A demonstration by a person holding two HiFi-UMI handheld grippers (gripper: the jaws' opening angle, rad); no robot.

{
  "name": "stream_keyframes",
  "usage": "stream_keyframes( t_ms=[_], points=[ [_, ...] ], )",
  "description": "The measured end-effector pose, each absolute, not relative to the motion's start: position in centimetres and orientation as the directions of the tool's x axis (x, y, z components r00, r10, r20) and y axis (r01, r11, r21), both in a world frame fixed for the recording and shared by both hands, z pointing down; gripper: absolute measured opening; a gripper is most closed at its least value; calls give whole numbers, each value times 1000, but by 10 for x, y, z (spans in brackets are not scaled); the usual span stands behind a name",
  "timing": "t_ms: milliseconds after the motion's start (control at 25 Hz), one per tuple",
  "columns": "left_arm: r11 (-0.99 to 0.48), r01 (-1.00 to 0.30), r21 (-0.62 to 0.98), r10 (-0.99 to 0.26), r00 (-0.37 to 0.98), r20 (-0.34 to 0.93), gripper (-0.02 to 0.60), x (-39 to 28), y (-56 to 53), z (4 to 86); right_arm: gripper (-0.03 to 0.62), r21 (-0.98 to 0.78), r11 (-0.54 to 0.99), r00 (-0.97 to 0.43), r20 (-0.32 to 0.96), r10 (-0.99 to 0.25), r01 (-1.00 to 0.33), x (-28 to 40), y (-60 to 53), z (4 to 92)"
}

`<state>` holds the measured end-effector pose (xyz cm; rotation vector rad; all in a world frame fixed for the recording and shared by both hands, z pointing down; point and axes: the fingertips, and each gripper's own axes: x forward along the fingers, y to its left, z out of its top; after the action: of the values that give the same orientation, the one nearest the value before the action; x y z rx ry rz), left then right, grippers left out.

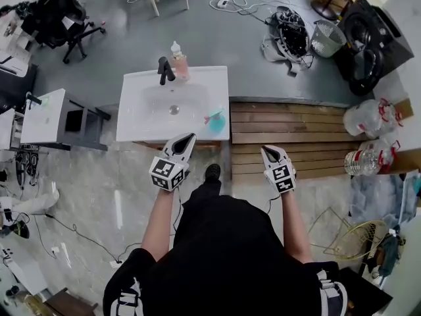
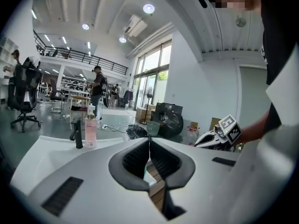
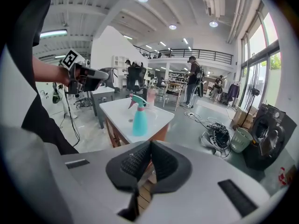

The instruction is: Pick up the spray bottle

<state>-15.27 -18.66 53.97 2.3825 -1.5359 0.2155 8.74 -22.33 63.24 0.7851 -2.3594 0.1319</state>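
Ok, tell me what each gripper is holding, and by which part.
Nothing is held. The left gripper and the right gripper both have jaws shut and empty; the spray bottle stands untouched on the sink counter.

The spray bottle [image 3: 139, 121] is teal all over, save a pink tip at its nozzle. Mid-frame in the head view, the sink [image 1: 141, 127] is plain white. Its faucet [image 1: 164, 71] is black, and the soap bottle [image 1: 178, 64] is pale pink with a white pump. Right of centre, the slatted platform [image 1: 289, 127] is brown wood in level stripes. The grey floor [image 1: 217, 38] in the upper frame is flat and even — the stone floor [image 1: 85, 196] lower left is mottled grey-beige. The left gripper [image 1: 189, 137] and right gripper [image 1: 270, 151] are white, each with a cube of black-and-white square markers. Their pads [image 3: 134, 164] are black and ribbed. The person's clothing [image 1: 223, 242] at the bottom is black.
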Motion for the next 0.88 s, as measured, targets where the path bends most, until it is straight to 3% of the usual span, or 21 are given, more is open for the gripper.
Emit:
stream_keyframes(
  t_ms=[880],
  points=[
    [-485,-857,173,-812,515,275,25,-171,-276,561,15,100,724,-535,607,-588,-682,75,-286,646]
  ],
)
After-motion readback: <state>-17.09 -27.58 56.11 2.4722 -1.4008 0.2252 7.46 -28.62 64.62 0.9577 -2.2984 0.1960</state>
